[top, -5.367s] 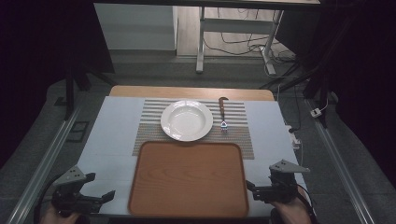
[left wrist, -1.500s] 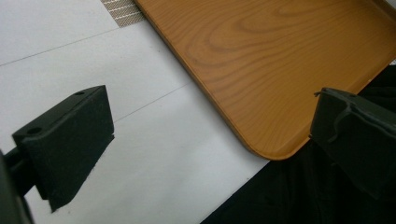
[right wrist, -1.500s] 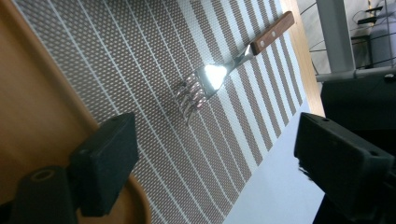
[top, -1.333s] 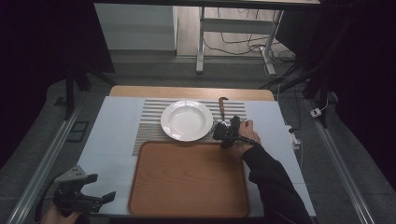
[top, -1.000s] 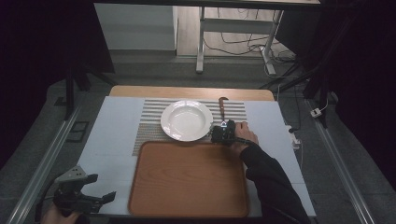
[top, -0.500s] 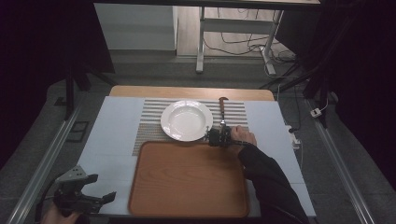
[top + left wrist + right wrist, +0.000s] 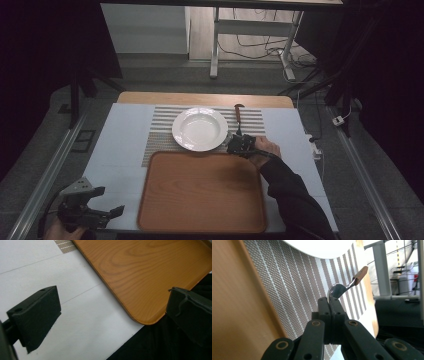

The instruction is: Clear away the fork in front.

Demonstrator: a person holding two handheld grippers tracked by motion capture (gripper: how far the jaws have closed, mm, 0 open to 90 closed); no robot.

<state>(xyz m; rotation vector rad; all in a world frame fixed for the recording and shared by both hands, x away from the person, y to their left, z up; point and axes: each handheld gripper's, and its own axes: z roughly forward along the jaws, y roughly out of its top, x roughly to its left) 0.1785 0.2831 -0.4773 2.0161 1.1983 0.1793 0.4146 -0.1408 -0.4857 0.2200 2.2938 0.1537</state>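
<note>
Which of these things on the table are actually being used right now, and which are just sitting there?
In use:
- spoon, wooden handle, bowl end pinched in the closed jaws
- right gripper, holding it over the striped placemat

Just sitting there:
- white plate on the placemat
- wooden tray
- left gripper, jaws open, at the table's near corner

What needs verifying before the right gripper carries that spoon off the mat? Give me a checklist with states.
1. Right gripper shut on the spoon: ok, jaws pinch the bowel's edge; correction, the bowl's edge.
2. Grip security: cannot tell; only the bowl rim is caught, and the wooden handle sticks out free.
3. Spoon clear of the white plate: ok, it lies beside the plate on the striped mat.
4. Wooden tray free to receive: ok, nothing lies on it.
5. Left gripper out of the way: ok, open, at the table's near left corner.
</note>
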